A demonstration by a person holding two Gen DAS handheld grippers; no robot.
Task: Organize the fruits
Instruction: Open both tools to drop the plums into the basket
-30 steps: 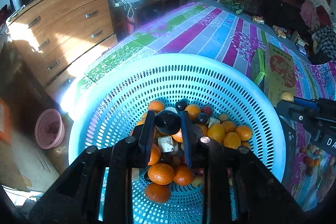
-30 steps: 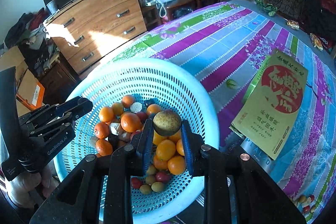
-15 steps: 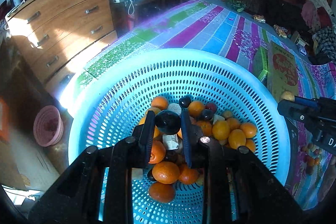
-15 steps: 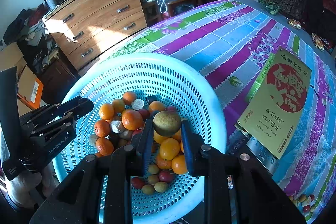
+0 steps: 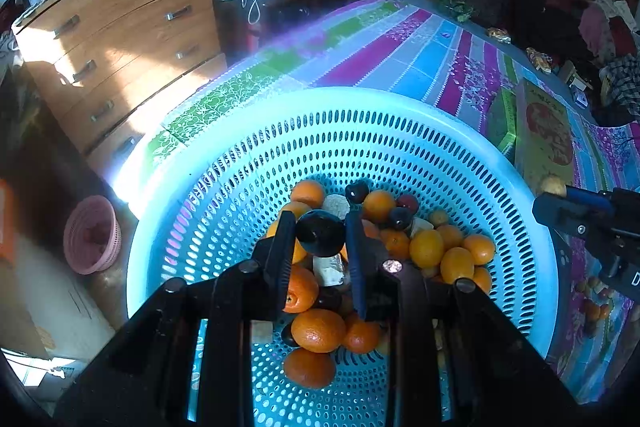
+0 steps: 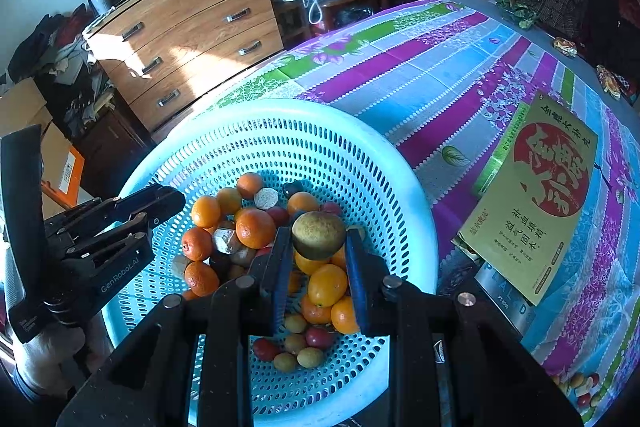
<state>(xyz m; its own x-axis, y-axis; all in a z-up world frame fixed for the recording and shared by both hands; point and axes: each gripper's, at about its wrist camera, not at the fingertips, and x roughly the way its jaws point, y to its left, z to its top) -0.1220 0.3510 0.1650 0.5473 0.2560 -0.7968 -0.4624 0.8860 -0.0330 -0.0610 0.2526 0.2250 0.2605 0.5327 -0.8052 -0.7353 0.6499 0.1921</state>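
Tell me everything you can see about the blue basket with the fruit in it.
The blue basket is a large round tub of pale blue plastic with a smooth, broad rim and walls and floor pierced all over by slots. It sits upright on the striped tablecloth at the table's edge, beside a yellow box. On its floor lies a pile of oranges, small red and yellow fruits and some pale chunks. Both sets of jaws hang over it, each shut on one fruit.

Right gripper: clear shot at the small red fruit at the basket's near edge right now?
Probably not yet: the right gripper is shut on a yellow-brown fruit. Otherwise the red fruit lies uncovered in the basket.
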